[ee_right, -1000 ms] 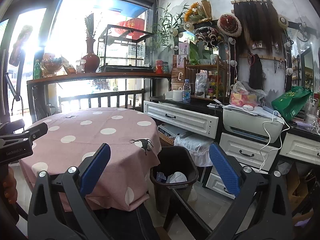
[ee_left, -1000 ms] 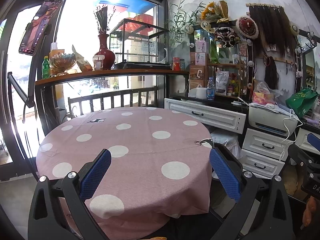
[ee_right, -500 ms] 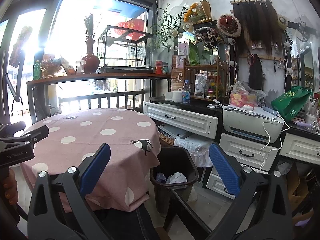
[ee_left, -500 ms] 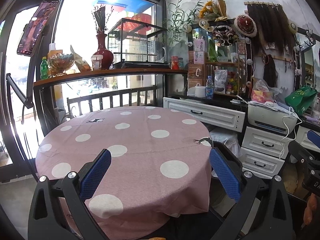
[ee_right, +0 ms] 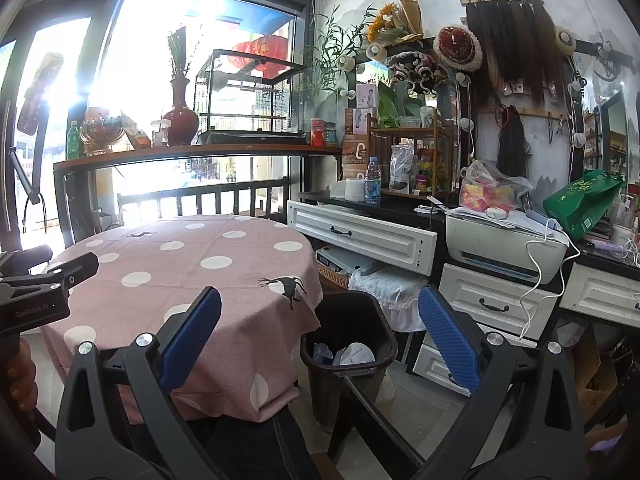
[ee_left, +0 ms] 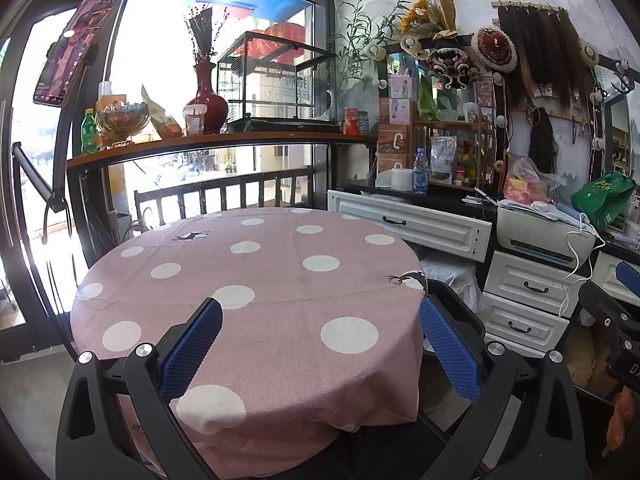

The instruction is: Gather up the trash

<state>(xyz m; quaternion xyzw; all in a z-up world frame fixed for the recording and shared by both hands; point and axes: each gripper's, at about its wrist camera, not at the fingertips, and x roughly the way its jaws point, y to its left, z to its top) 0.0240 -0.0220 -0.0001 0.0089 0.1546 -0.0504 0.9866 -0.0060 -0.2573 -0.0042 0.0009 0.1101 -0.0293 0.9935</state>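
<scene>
Left claw spread wide, empty, above the pink polka-dot cloth on the round surface. Right claw also spread, empty. Trash: crumpled white paper or tissue in the black plastic bin, just beside the surface. Likely light, soft, crushable; pinch a raised fold. No trash visible on the cloth.

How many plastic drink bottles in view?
2: a green bottle at the left end of the window shelf, and a clear water bottle on the black counter beside the tissue roll. Clutter may hide more.
</scene>
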